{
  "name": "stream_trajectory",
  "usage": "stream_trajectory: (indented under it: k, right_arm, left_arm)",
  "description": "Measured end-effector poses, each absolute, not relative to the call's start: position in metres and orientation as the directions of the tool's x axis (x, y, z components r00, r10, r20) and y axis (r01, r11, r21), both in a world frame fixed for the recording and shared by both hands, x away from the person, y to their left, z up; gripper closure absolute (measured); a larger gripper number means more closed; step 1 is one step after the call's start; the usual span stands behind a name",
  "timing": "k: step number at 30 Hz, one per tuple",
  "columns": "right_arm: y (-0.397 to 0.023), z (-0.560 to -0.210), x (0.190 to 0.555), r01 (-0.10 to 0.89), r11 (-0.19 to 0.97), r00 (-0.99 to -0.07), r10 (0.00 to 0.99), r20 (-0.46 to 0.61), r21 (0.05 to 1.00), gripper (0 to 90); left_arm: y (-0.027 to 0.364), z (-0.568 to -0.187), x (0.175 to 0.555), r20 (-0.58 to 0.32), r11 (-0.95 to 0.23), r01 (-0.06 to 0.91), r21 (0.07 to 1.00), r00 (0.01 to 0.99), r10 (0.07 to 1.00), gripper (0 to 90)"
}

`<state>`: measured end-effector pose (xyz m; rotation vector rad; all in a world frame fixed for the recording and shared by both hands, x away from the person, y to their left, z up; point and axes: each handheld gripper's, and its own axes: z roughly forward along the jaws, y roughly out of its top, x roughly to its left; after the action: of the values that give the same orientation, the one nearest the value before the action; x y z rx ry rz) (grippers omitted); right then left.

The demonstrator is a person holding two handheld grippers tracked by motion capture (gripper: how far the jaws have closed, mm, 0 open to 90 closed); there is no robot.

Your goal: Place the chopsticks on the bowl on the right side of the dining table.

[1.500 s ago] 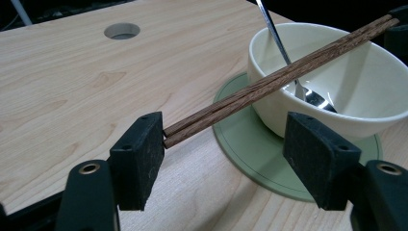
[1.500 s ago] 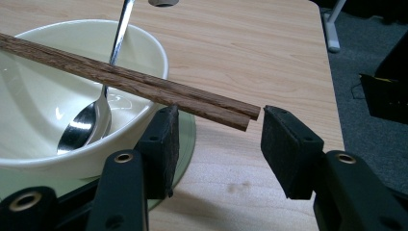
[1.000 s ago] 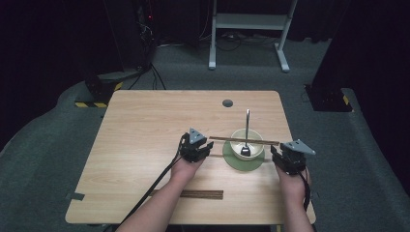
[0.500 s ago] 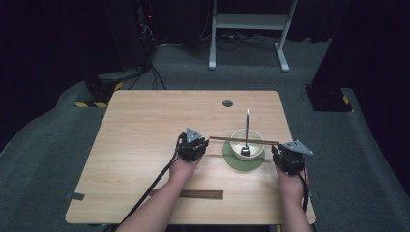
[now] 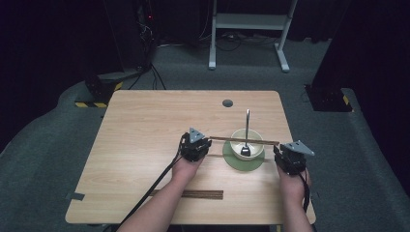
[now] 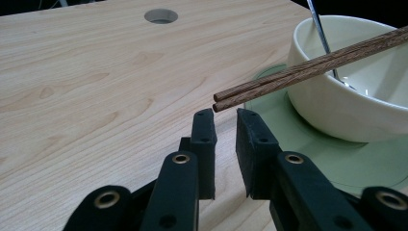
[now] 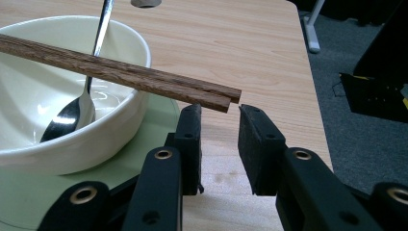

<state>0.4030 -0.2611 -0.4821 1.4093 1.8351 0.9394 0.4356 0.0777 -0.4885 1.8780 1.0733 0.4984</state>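
Seen from above, jaw tips hidden under both gripper bodies. Bowl [image 6: 337,110] cut off at the frame edge in both gripper views, spoon [image 7: 72,115] handle too. Chopsticks [image 6: 308,72] lying across the bowl rim, on a green saucer [image 6: 298,144], one end past each side. Left gripper [image 6: 225,118] pressed almost together, empty, just under the left end. Right gripper [image 7: 220,113] just closing, a gap left, nothing between, just below the right end. Much free table [image 5: 145,125] to the left; right edge near the right hand.
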Motion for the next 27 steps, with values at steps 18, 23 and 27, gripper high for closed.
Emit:
stream_trajectory:
  k: [18, 23, 27]
  right_arm:
    - [-0.2638, -0.4831, 0.4037, 0.525, 0.164, -0.231, 0.972, -0.045, 0.835, 74.9]
    - [-0.2648, -0.4834, 0.4042, 0.524, 0.161, -0.23, 0.972, -0.043, 0.836, 75.2]
    - [-0.2649, -0.4831, 0.4043, 0.521, 0.159, -0.228, 0.973, -0.043, 0.839, 75.3]
  left_arm:
    - [0.0768, -0.4857, 0.4359, -0.074, -0.227, 0.472, 0.852, 0.537, 0.841, 75.6]
    - [0.0749, -0.4857, 0.436, -0.073, -0.23, 0.472, 0.851, 0.541, 0.838, 75.8]
    - [0.0739, -0.4853, 0.4361, -0.073, -0.233, 0.472, 0.85, 0.544, 0.836, 75.9]
